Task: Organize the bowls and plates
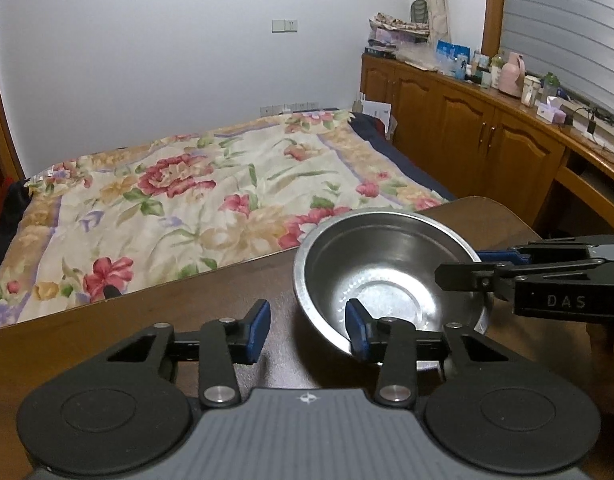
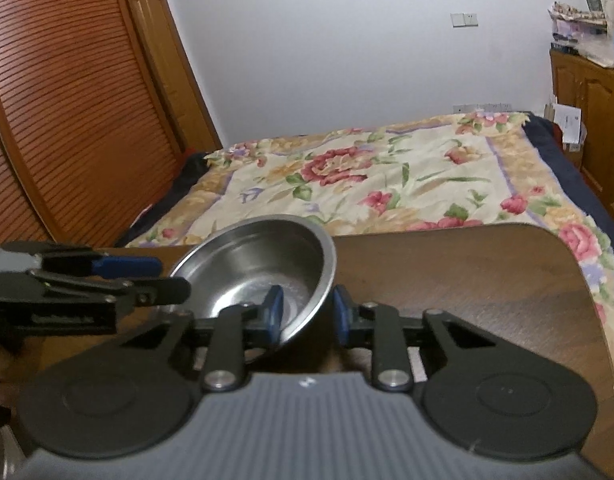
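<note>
A single steel bowl (image 1: 387, 276) sits on the dark wooden table (image 1: 127, 344), tipped a little toward the left. My left gripper (image 1: 309, 330) straddles the bowl's near rim. Its right pad is inside the bowl, while its left pad (image 1: 259, 332) stands clear of the outer wall, so it is open. The right gripper (image 1: 459, 265) comes in from the right across the far rim. In the right wrist view the bowl (image 2: 247, 264) has its wall pinched between the pads of my right gripper (image 2: 307, 314). The left gripper (image 2: 173, 278) sits at its left rim.
Just beyond the table's far edge is a bed with a floral quilt (image 1: 211, 184). Wooden cabinets (image 1: 467, 120) topped with bottles and boxes line the right wall. In the right wrist view a louvred wardrobe door (image 2: 67, 100) stands at the left, and the table's rounded corner (image 2: 567, 256) is at the right.
</note>
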Action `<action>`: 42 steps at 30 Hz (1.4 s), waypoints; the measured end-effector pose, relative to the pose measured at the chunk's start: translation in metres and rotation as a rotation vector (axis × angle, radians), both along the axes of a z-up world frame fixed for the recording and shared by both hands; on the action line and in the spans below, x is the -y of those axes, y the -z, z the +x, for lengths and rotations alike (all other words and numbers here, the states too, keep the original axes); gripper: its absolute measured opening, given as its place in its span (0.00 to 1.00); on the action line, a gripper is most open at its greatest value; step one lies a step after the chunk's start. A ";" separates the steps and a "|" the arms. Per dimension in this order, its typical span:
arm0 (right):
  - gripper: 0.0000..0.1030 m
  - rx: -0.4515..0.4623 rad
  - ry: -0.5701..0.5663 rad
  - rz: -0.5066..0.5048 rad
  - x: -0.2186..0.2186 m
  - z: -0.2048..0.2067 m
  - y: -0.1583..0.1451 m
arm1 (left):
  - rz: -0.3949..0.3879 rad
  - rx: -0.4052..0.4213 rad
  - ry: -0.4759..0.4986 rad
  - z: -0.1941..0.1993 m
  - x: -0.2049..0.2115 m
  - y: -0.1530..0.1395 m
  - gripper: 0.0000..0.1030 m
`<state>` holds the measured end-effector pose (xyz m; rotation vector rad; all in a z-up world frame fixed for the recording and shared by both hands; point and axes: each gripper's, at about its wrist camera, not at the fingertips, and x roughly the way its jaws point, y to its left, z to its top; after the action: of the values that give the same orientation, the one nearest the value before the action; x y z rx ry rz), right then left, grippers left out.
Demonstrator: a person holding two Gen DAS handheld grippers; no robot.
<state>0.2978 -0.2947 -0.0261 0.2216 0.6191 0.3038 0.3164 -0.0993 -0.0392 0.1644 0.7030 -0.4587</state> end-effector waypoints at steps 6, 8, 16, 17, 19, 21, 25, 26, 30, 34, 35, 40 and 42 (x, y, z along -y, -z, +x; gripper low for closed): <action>0.26 -0.027 -0.015 0.069 0.004 0.001 0.002 | 0.002 -0.011 0.009 -0.001 0.001 0.004 0.42; 0.26 -0.030 -0.014 0.081 0.004 0.001 0.004 | 0.008 -0.016 0.014 -0.002 0.002 0.006 0.41; 0.22 -0.039 -0.023 0.090 0.002 -0.003 0.006 | 0.015 -0.042 0.024 -0.005 0.004 0.009 0.26; 0.21 -0.042 -0.021 0.085 0.001 -0.003 0.006 | 0.017 -0.042 0.020 -0.006 0.004 0.008 0.25; 0.20 -0.041 -0.019 0.068 -0.001 -0.005 0.004 | 0.002 -0.024 0.010 -0.011 0.002 0.003 0.21; 0.18 -0.034 -0.011 0.074 0.001 -0.008 0.001 | -0.007 -0.012 0.011 -0.016 0.001 -0.001 0.21; 0.17 -0.015 -0.004 0.112 0.006 -0.015 -0.007 | -0.023 0.027 0.014 -0.027 -0.001 -0.014 0.21; 0.17 -0.009 -0.002 0.118 0.006 -0.017 -0.009 | -0.027 0.035 0.015 -0.030 -0.001 -0.018 0.21; 0.17 0.020 0.001 0.121 0.006 -0.026 -0.020 | -0.038 0.071 0.021 -0.042 -0.004 -0.033 0.21; 0.17 0.056 0.005 0.120 0.004 -0.037 -0.035 | -0.050 0.106 0.028 -0.056 -0.008 -0.050 0.21; 0.17 0.064 0.005 0.115 0.004 -0.039 -0.038 | -0.052 0.114 0.032 -0.060 -0.009 -0.054 0.21; 0.17 0.104 0.013 0.102 0.002 -0.055 -0.055 | -0.066 0.151 0.039 -0.079 -0.013 -0.071 0.21; 0.17 0.116 0.016 0.094 0.000 -0.061 -0.060 | -0.074 0.166 0.043 -0.086 -0.015 -0.077 0.21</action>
<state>0.2369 -0.2949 0.0342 0.2968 0.4884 0.3284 0.2301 -0.0839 0.0378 0.1461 0.5199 -0.5051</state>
